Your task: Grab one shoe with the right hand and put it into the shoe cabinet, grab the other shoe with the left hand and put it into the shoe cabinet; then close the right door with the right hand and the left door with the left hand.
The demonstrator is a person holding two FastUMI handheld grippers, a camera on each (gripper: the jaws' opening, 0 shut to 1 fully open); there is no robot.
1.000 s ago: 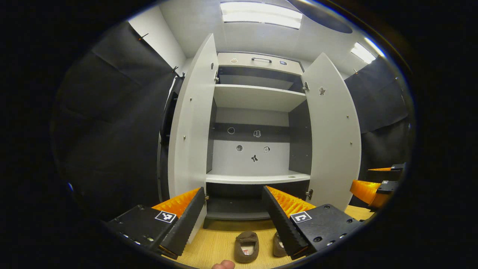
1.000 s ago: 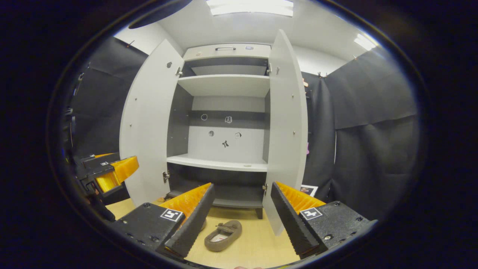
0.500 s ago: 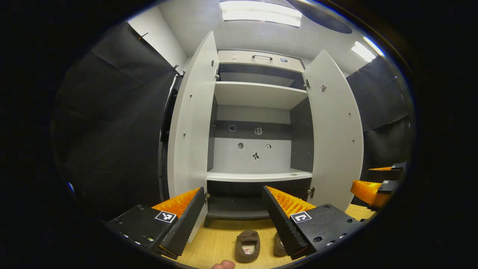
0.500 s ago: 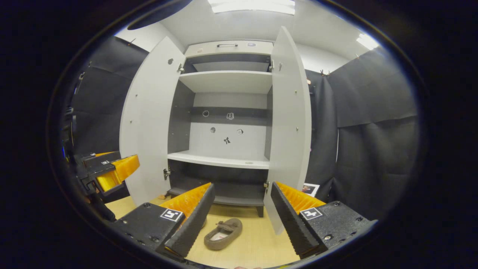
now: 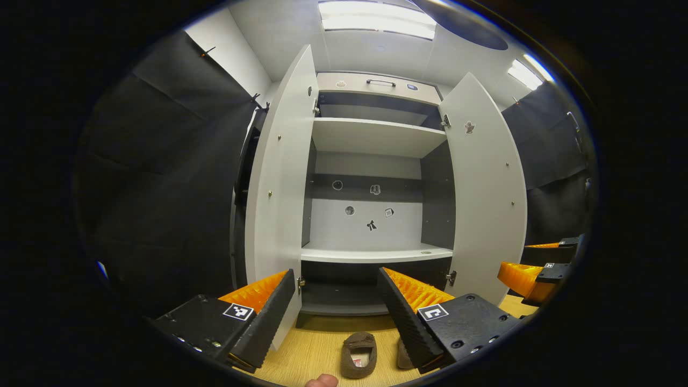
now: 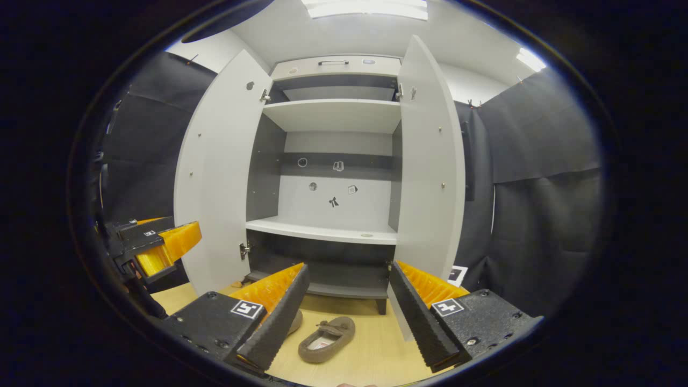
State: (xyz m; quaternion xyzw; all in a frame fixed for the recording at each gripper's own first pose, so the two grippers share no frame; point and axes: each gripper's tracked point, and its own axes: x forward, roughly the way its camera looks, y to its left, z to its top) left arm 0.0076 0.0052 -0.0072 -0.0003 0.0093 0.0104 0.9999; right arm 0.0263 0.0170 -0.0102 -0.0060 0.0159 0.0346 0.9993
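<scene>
Compared with the frame a second ago, both views show the shoe cabinet slightly larger and shifted toward the right of frame, and in the right gripper view the shoe sits a little lower and further right.

Right gripper view: the right gripper occupies the bottom centre, fingers spread wide, nothing between them, held level and pointing at the cabinet's lower opening. The brown shoe lies on the wooden floor between the fingers in the picture, in front of the cabinet base. A second shoe is partly hidden behind the left finger. The left door and right door both stand open. The left gripper appears at the left edge; whether its fingers are spread cannot be judged there.

Left gripper view: the left gripper at bottom centre is likewise spread and empty, aimed at the cabinet. One shoe lies on the floor between its fingers; the other shoe is mostly hidden by the right finger. A fingertip shows at the bottom edge.
</scene>
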